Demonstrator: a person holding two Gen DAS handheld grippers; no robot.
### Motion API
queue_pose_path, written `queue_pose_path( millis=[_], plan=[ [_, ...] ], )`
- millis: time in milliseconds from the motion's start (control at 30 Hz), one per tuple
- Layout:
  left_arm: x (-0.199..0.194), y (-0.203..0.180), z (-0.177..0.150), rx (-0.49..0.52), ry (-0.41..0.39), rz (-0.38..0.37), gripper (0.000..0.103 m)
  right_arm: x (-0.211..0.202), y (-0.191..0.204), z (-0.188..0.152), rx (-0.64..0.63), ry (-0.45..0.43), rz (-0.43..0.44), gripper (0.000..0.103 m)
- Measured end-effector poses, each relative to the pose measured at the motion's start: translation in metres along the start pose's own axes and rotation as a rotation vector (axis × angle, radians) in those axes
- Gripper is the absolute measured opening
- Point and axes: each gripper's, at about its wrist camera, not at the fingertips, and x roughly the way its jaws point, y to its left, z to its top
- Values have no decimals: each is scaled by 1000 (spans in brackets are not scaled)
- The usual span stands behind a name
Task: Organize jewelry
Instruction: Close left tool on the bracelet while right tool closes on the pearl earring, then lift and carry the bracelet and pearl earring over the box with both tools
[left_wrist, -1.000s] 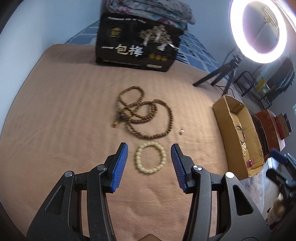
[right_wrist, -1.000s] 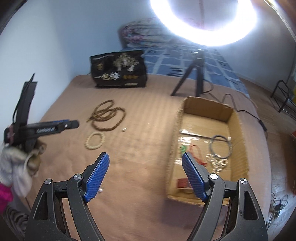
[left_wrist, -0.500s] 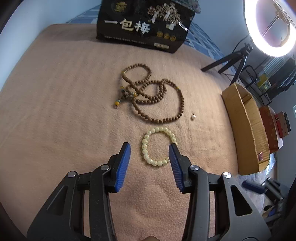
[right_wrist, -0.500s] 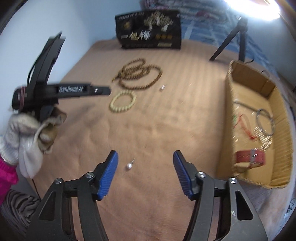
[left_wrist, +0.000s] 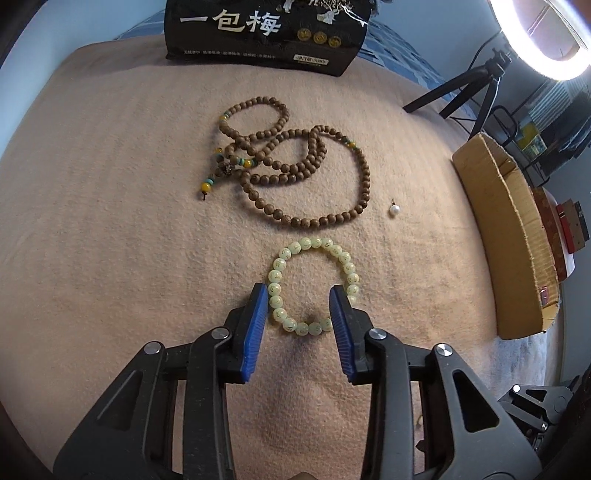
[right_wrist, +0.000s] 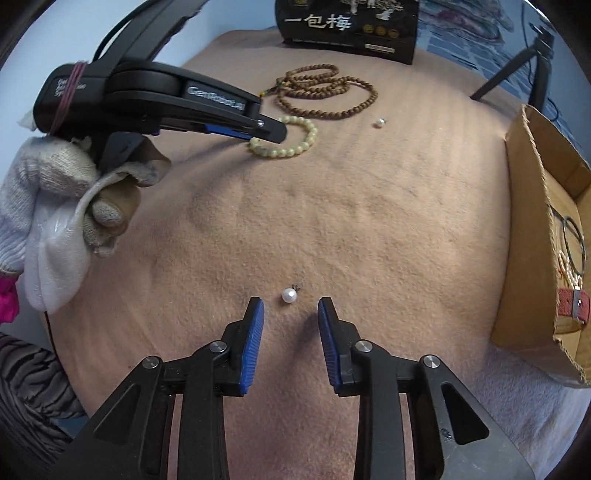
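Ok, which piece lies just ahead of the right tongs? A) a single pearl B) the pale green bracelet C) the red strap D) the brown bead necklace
A: a lone pearl lies on the blanket just beyond the tips of the closing right tongs, not yet between them.

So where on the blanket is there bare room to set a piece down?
Two patches are free: the wide stretch between the near pearl and the pale bracelet, and the strip beside the cardboard box. It is crowded around the brown bead necklace and the far pearl.
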Motion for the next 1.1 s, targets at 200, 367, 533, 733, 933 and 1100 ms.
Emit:
queue_pose_path(
  millis=[200, 367, 533, 733, 933, 1100],
  plan=[
    [6, 1, 1, 5, 3, 13, 29, 9, 0, 2, -3, 19, -5, 22],
    [7, 4, 2, 6, -3, 31, 17, 16, 3, 5, -23, 28, -25, 17],
    [8, 8, 3, 2, -8, 37, 8, 16, 5, 4, -41, 29, -43, 11],
    [4, 9, 2, -3, -13, 36, 6, 16, 6, 3, -41, 25, -44, 7],
    [-4, 4, 2, 1, -30, 34, 6, 10, 7, -1, -41, 12, -50, 7],
    [-19, -2, 3, -4, -64, 17, 6, 0, 1, -2, -19, -5, -50, 7]
  ],
)
